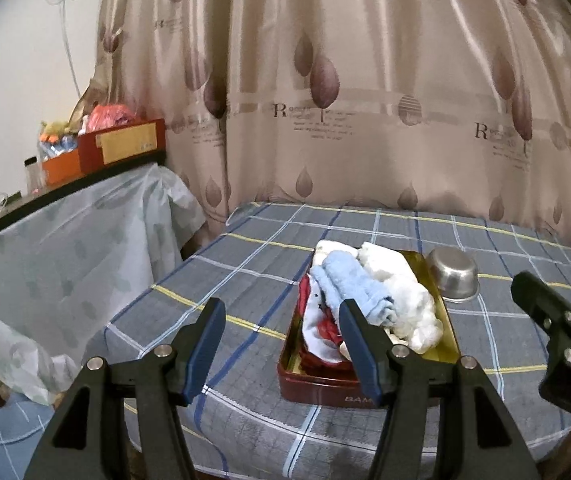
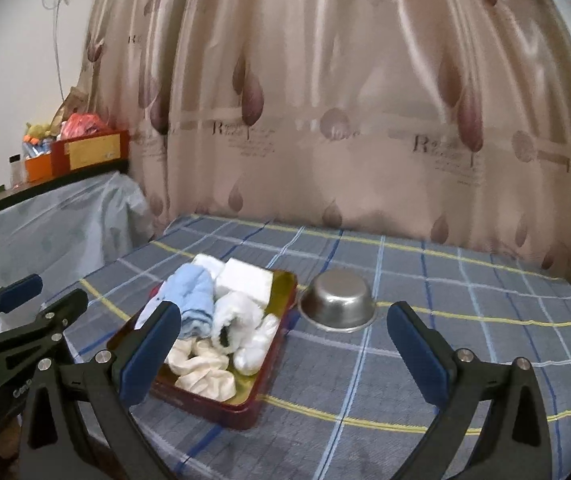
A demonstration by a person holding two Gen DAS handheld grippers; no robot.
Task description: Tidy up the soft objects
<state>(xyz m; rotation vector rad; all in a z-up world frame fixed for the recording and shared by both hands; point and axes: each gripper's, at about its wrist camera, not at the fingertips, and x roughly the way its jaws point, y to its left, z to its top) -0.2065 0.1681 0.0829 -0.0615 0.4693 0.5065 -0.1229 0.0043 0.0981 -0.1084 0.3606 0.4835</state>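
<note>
Right wrist view: red tin (image 2: 245, 408) at 8 o'clock of the steel bowl (image 2: 339, 300), on the plaid cloth (image 2: 465, 320). Blue towel (image 2: 193, 300) and white cloths (image 2: 241, 316) piled inside the tin. Right gripper (image 2: 281, 348) spread wide, empty; left gripper (image 1: 283, 346) likewise released.

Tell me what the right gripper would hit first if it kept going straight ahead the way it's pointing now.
Probably the steel bowl: it sits almost centered between the open right gripper fingers, on the plaid cloth. The red tin of soft items lies just left of that line; depth is uncertain.
</note>
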